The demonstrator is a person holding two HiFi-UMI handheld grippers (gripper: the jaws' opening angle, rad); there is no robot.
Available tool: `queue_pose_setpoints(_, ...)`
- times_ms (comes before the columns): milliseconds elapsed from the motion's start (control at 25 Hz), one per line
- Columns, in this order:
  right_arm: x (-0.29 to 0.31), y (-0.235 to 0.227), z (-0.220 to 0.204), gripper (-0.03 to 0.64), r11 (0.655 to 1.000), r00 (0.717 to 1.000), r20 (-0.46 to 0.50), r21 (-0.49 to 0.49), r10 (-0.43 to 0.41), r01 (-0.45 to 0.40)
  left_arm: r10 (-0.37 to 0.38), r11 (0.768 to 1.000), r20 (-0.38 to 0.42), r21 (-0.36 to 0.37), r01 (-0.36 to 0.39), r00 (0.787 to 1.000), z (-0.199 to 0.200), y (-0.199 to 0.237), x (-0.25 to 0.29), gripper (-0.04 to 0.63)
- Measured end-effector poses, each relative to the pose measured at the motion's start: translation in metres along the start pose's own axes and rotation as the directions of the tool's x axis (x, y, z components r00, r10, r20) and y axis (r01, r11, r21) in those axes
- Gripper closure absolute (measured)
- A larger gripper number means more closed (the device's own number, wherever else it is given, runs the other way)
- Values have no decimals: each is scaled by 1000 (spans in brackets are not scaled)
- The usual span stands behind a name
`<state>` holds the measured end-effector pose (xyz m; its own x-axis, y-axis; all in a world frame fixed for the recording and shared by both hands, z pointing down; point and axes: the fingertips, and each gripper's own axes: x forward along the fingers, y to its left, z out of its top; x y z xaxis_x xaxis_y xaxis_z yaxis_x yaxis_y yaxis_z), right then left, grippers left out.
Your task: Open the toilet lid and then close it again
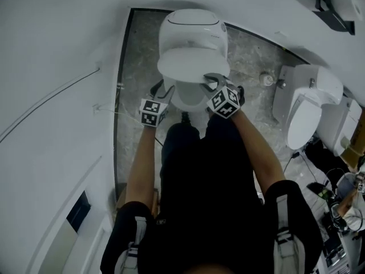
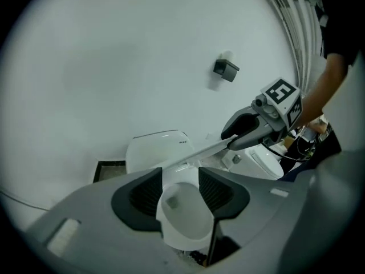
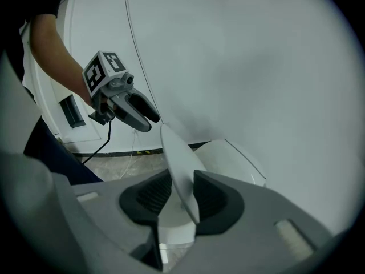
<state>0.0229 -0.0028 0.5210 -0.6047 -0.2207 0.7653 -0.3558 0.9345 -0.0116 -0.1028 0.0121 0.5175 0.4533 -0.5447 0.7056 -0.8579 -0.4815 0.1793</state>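
Toilet lid [image 1: 193,64] is half raised, tilted over the bowl [image 1: 191,99], hinge end at 12 o'clock against the back unit [image 1: 193,30], free end toward the person. The right gripper [image 1: 212,82] is clamped on the lid's front rim at about 5 o'clock. In the right gripper view the thin white plate runs edge-on between the two dark pads, with both pads against it. The left gripper [image 1: 161,91] sits at about 7 o'clock of the lid, just beside the bowl's left rim. Its jaws stand apart and grip nothing; in the left gripper view only the bowl shows through the gap, farther off. That view also shows the lid as a thin slanted edge, with the right gripper biting its end at 2 o'clock. For room, a white wall [image 1: 51,67] stands close at 9 o'clock with a thin cable [image 1: 57,99] across it. A narrow strip of grey stone floor [image 1: 140,56] runs between the wall and the toilet. There is more open floor at 2 o'clock, and a second toilet [image 1: 305,116] stands well apart at 3 o'clock. The lid is plain glossy white, oval and thin, with a smooth rounded rim. The bowl below it is open to view.
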Motion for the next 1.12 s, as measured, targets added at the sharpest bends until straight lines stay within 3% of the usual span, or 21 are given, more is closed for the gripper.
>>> queue_pose_setpoints(160, -1, -15, 10, 502, 999, 1000, 16, -31, 17, -17, 46, 999, 25, 5, -46, 999, 23, 6, 7, 405)
queue_pose_setpoints(400, -1, -39, 22, 518, 995, 998, 29, -82, 52, -50, 68, 988, 5, 140, -68, 998, 54, 4, 23, 404)
queue_pose_setpoints(520, -2, -48, 27, 522, 992, 995, 34, -93, 91, -88, 79, 967, -27, 243, -70, 996, 68, 9, 35, 404)
queue_pose_setpoints(640, -1, -63, 35, 522, 988, 992, 25, -88, 126, -124, 64, 942, -72, 334, -36, 995, 79, 15, 50, 404)
queue_pose_setpoints(760, 4, -72, 44, 528, 988, 991, 2, -78, 131, -130, 41, 937, -88, 350, -8, 995, 85, 30, 60, 412)
queue_pose_setpoints(880, 6, -92, 48, 529, 995, 995, 19, 9, 98, -98, -9, 919, -84, 392, 41, 996, 101, 42, 73, 468)
queue_pose_setpoints(1120, 9, -112, 53, 522, 991, 1000, 26, 132, 13, -16, -127, 859, -134, 480, 176, 983, 113, 47, 85, 495)
